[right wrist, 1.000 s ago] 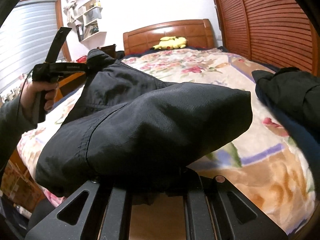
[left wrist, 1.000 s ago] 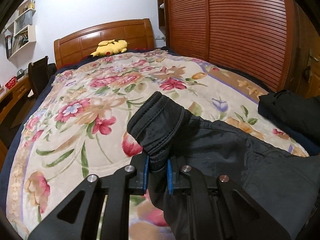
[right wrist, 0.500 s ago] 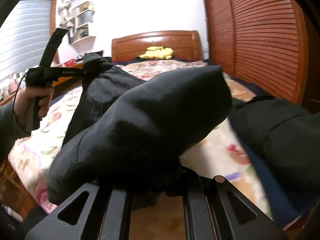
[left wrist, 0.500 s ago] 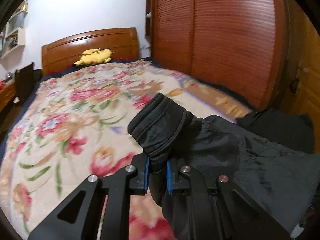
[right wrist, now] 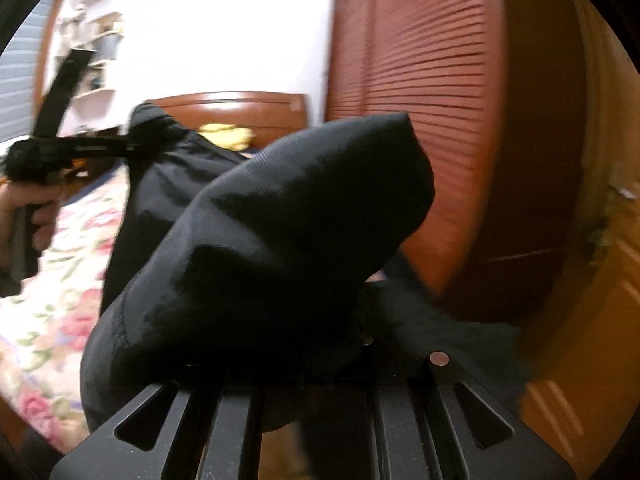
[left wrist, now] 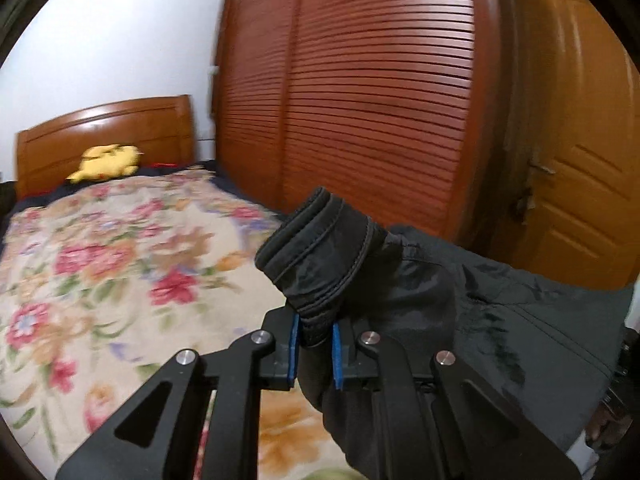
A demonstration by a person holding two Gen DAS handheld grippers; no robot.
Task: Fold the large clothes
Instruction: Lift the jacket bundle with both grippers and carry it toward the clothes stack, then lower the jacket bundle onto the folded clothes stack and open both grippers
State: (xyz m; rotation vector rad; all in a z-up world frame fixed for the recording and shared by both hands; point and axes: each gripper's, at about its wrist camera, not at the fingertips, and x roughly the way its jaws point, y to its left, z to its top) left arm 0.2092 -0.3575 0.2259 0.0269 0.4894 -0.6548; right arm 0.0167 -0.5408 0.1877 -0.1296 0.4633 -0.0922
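Fingers of left gripper pinch jacket cuff

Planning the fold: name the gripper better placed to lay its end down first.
Probably left: the left gripper pinches the black garment's cuff with the floral bedspread in clear view; fabric hides the right gripper's view.

Bed: it is big and fills the left side of the room, next to the brown slatted doors.
Blanket: it lies flat on the bed, cream with red and pink flowers and green leaves.
Headboard: brown wood, at the far end by the white wall.
Yellow soft toy: it lies on the bed, right by the headboard.
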